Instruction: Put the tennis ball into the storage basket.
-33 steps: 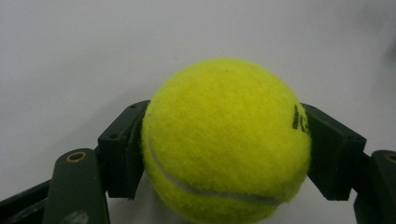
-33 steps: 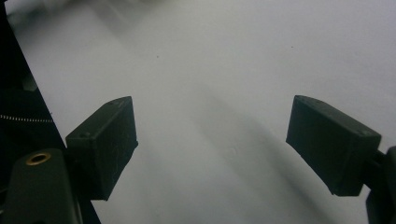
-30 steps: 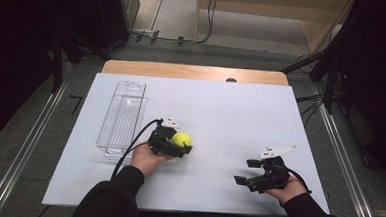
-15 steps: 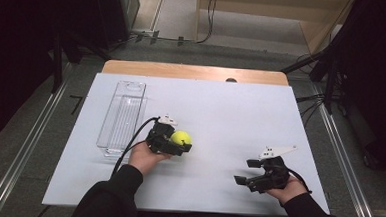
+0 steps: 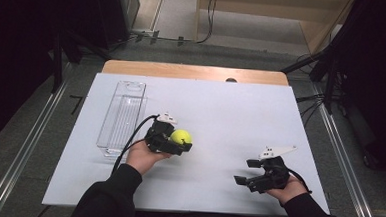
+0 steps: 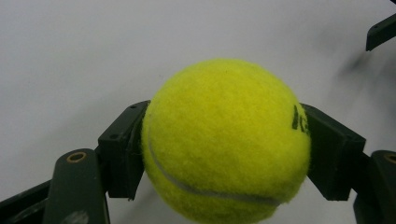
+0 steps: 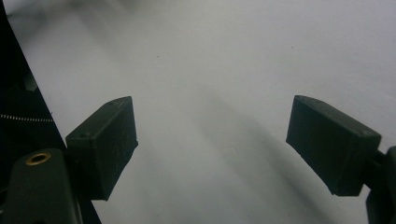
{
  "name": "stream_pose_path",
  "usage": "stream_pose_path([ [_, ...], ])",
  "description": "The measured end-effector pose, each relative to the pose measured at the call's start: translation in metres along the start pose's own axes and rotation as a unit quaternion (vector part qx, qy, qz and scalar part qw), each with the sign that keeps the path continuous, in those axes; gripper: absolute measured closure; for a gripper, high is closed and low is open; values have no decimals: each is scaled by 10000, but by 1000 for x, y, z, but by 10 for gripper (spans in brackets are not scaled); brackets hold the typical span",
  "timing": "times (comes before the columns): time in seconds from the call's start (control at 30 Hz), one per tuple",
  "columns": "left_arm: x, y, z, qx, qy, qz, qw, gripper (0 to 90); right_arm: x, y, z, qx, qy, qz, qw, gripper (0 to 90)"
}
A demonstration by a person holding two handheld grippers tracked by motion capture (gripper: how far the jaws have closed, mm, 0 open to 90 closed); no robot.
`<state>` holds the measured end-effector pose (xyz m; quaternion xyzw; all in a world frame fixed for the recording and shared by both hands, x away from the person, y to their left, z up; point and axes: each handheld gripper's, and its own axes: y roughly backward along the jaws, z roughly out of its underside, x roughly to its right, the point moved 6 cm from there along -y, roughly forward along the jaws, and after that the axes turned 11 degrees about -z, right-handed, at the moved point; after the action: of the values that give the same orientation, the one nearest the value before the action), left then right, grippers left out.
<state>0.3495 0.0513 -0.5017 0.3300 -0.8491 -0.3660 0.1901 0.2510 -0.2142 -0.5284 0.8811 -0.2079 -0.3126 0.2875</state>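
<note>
A white table sheet (image 5: 221, 110) covers most of the table. On it, at about nine o'clock from centre, lies a long clear plastic bin (image 5: 122, 117). At four o'clock the right gripper (image 5: 248, 171) rests with its jaws spread wide and nothing between them. Just beside the bin's three o'clock side, the left gripper (image 5: 183, 143) pinches a yellow tennis ball (image 5: 181, 136) between both pads.

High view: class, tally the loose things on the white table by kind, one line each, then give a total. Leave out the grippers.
Yellow tennis ball: 1, clamped in the left gripper
Clear plastic bin: 1, to the ball's left
Total: 2
</note>
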Motion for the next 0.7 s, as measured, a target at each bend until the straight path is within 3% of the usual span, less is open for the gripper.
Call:
stream_pose_path([
  [0.17,1,7,-3,24,-73,-52,10000,263,0,0,0,5,-22,4,10000,141],
  [0.4,4,16,-6,31,-2,137,9999,263,0,0,0,-9,9,-1,10000,141],
  [0.7,3,19,-8,-24,2,181,9998,263,0,0,0,-11,17,-3,10000,141],
])
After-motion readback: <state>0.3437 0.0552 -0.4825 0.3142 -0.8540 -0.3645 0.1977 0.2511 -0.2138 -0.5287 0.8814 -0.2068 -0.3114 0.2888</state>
